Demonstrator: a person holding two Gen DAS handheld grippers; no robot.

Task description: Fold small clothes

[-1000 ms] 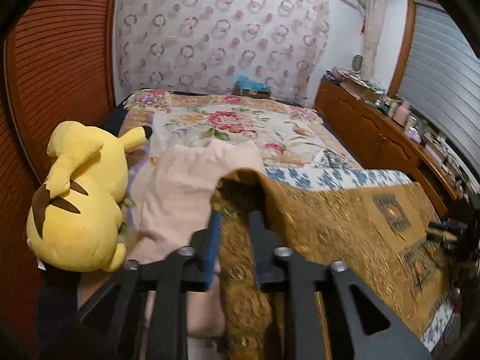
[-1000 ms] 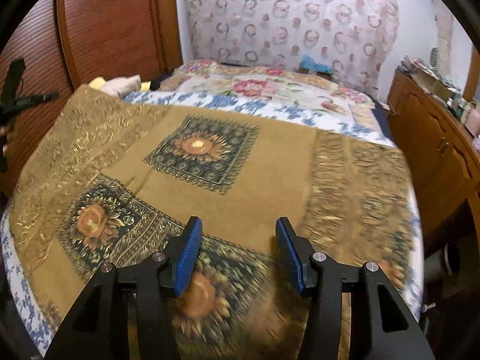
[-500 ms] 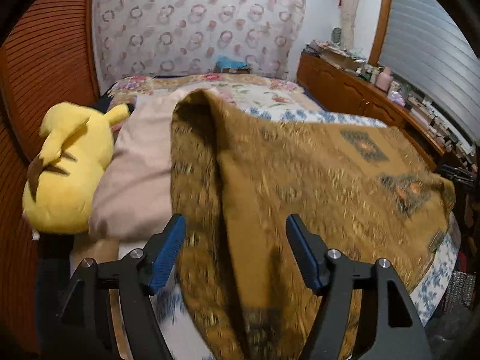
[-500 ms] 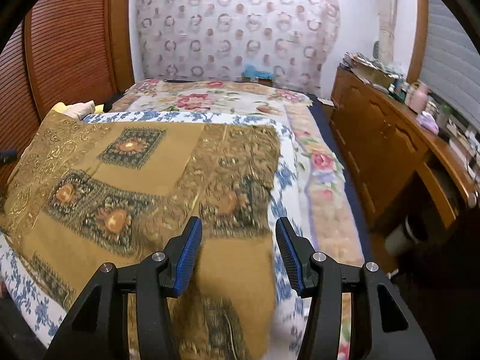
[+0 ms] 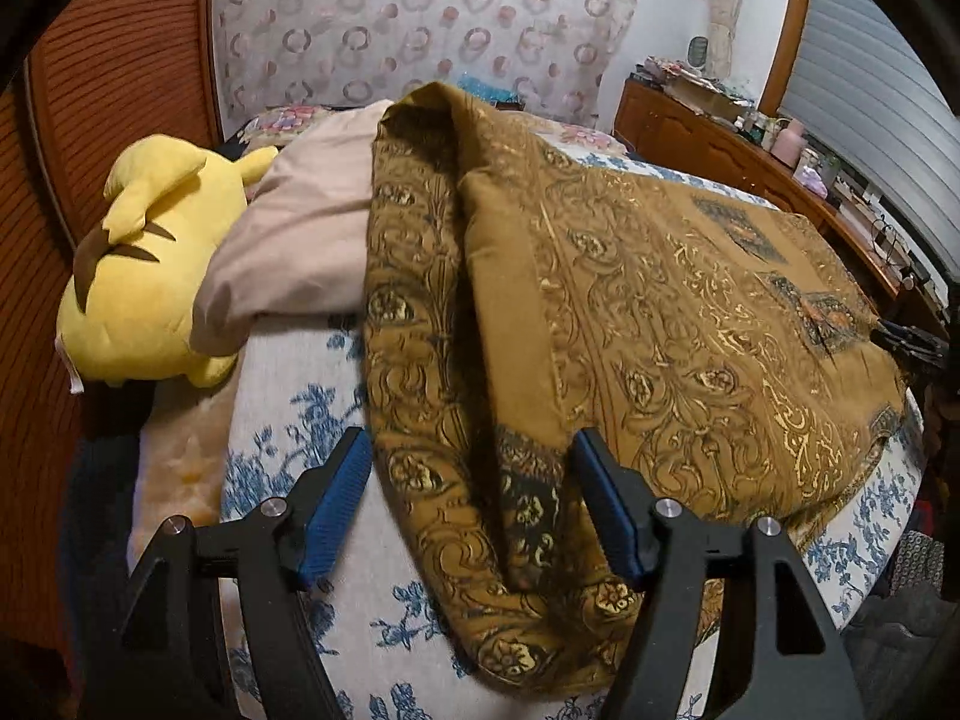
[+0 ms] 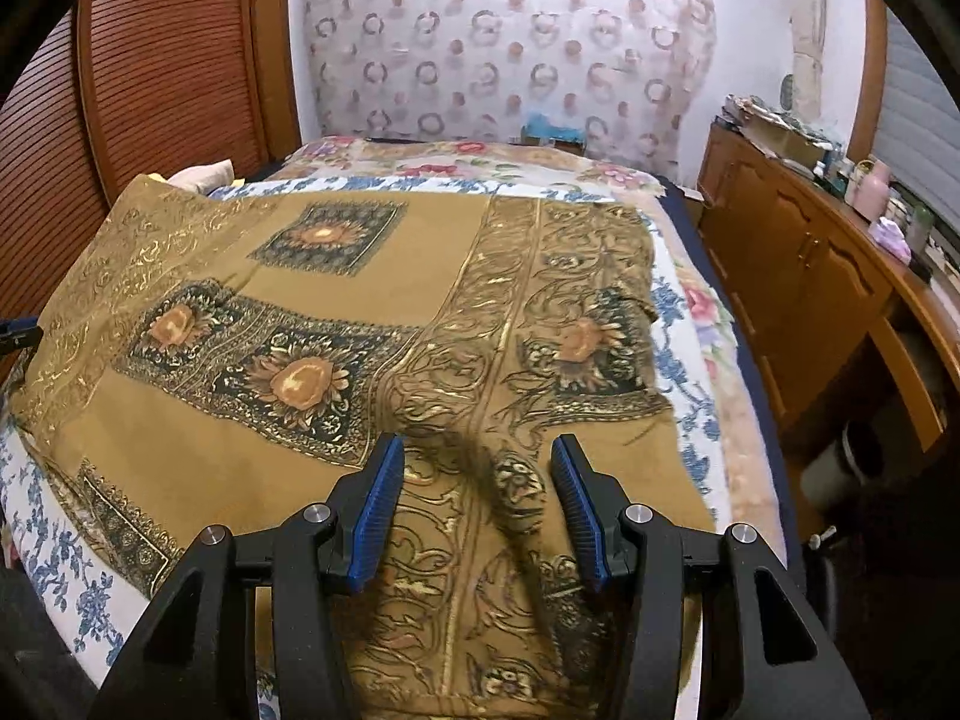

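Fold only begun, both grippers empty

The mustard-gold patterned cloth point(image 6: 336, 324) lies spread on the bed point(image 5: 288, 420), one edge turned over; left hand-held gripper point(image 5: 468, 504) and right hand-held gripper point(image 6: 474, 510) are released; most folding remains.

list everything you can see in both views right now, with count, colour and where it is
patterned cloth: 1, golden brown with dark sunflower panels, spread across the bed, its left end bunched into a raised fold
plush toy: 1, yellow with brown stripes, at the bed's left edge beside the wardrobe
pillow: 1, pale pink-beige, between the plush toy and the cloth's raised fold
bedsheet: 1, white with blue flowers, under the cloth
floral cover: 1, cream with pink flowers, far end of the bed
sideboard: 1, brown wood, right of the bed, small clutter on top
wardrobe door: 1, reddish brown, slatted, left of the bed
left gripper: 1, black with blue pads, open over the cloth's folded end
right gripper: 1, black with blue pads, open over the cloth's near edge
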